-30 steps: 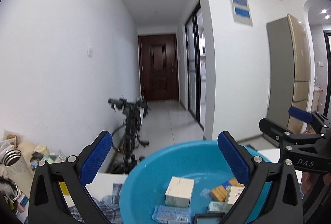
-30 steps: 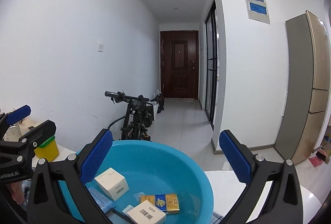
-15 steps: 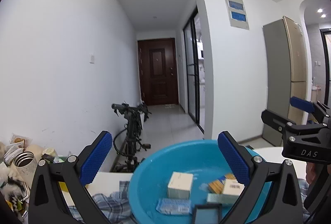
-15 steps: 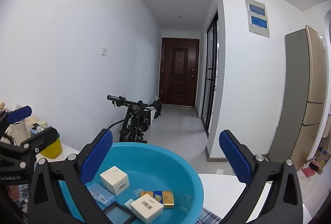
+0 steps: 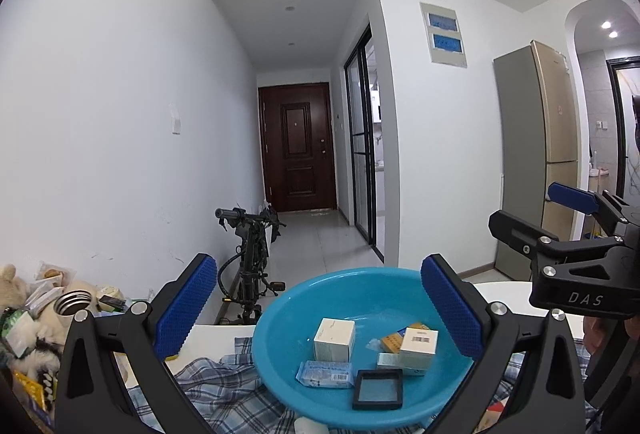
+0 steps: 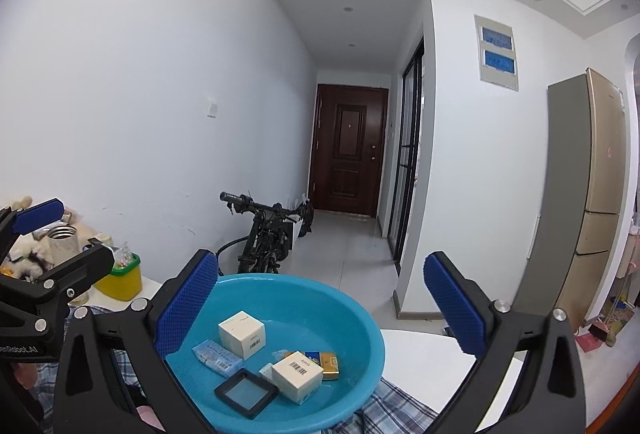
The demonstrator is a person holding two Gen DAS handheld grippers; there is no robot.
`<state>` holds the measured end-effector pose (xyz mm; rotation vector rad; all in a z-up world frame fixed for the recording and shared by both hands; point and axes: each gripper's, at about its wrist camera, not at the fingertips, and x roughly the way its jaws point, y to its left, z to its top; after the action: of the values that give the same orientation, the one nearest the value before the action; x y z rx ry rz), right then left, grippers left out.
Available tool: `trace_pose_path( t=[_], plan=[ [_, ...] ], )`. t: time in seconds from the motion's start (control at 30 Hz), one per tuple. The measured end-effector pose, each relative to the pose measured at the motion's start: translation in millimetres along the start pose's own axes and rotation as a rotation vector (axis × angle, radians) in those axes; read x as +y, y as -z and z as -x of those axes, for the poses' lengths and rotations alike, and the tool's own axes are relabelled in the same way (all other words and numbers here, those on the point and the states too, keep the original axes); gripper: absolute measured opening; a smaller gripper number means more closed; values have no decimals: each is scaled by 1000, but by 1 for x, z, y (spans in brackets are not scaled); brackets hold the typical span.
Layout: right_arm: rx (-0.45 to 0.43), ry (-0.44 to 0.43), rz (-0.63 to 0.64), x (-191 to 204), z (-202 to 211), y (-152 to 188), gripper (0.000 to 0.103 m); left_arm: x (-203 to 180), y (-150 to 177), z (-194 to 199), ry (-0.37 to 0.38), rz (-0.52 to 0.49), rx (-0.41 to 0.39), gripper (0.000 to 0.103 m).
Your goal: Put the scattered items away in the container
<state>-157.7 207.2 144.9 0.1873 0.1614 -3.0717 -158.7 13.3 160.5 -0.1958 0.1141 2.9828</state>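
Both claws gape wide and hold nothing: the left gripper [image 5: 318, 308] and right gripper [image 6: 320, 304] hang above the round blue plastic basin [image 5: 280, 318], which sits on a checked cloth [image 5: 224, 390]. In the basin lie white cardboard boxes [image 6: 242, 334], a black square frame [image 5: 378, 388] and a blue packet [image 6: 218, 356]. Only the right view shows the yellow tub [image 6: 120, 278]; only the left shows table clutter around a steel flask [image 5: 74, 304]. Beyond, a black bicycle [image 6: 266, 232] leans by the open hallway.

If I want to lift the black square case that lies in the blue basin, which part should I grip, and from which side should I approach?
Probably from above, jaws across two opposite edges of its raised frame. The black square case lies flat and low on the blue basin floor, near the front wall, with a white barcode box close beside it, so the sides away from that box look easier. Both grippers are open and empty.
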Motion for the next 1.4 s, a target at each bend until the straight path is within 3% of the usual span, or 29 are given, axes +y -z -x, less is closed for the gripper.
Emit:
trace_pose_path(
  t=[0.3,0.67,0.93,1.2,1.4],
  plan=[
    [-41,1,4,1,55,-6,103,-1,-9,63,9,6,-56,103],
    [-51,-5,-73,-6,92,-2,103,-4,-8,117,16,3,-94,103],
    [-59,15,-101,-9,114,9,103,-2,5,125,20,26,-59,103],
    [-42,67,-82,-9,129,34,103,-12,36,126,0,-21,21,103],
    [-15,32,-98,0,137,63,103,-15,65,129,22,-6,57,103]
  ],
)
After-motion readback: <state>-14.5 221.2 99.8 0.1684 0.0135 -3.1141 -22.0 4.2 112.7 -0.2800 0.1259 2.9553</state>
